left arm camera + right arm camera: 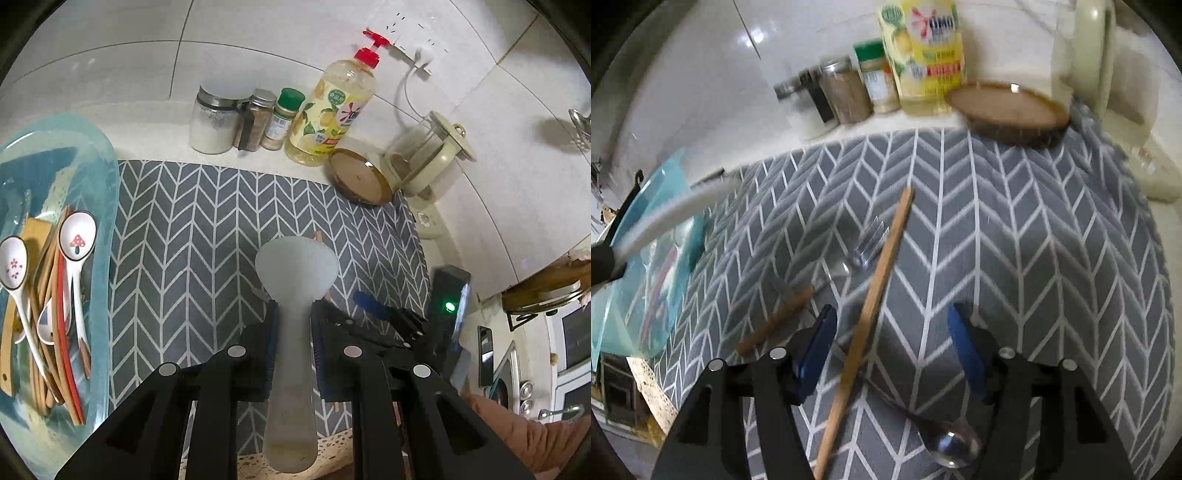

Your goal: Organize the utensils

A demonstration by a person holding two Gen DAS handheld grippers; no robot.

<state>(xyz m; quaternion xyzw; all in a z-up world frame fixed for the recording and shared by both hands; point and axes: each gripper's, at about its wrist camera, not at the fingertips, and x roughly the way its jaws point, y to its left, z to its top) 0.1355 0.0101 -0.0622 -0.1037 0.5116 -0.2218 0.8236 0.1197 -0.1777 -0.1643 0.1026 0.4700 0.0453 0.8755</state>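
Note:
My left gripper (293, 325) is shut on a translucent white rice paddle (295, 269), held above the grey chevron mat (192, 229). The paddle also shows at the left of the right wrist view (672, 210). A blue tray (105, 177) at the left holds ceramic spoons (75, 240), wooden utensils and red chopsticks. My right gripper (892, 350) is open over the mat (1034, 240), its fingers on either side of a wooden chopstick (871, 306). A metal spoon (951, 448), a clear plastic fork (868, 245) and a wooden-handled utensil (775, 321) lie nearby.
Along the back wall stand spice jars (255, 120), a yellow dish soap bottle (332, 110), a round wooden coaster (360, 177) and a glass pitcher (428, 155). The blue tray also shows in the right wrist view (653, 192).

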